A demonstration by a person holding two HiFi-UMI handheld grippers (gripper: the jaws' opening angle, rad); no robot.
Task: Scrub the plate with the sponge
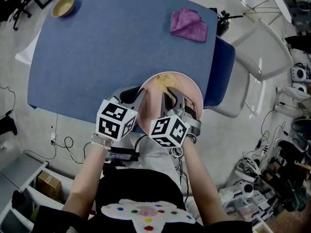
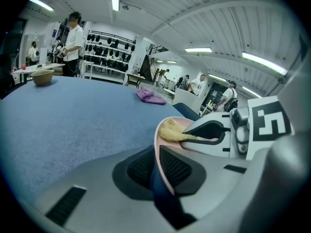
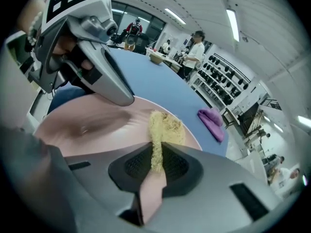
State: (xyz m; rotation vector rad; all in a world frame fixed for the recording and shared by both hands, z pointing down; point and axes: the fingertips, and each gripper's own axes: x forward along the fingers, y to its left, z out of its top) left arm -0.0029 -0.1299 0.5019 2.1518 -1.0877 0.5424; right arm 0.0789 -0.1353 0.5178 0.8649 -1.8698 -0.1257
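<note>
Two grips by the blue table (image 1: 121, 42): left tool (image 2: 158, 165) clamps the plate (image 1: 190, 92), right tool (image 3: 156, 161) the sponge (image 3: 166, 125)

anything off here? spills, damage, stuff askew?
Nothing spilled or damaged. The pink plate overhangs the blue table's near edge, clamped by its rim in the left gripper. The right gripper holds the yellow sponge on its face. The purple cloth lies crumpled; the wooden bowl sits upright.
</note>
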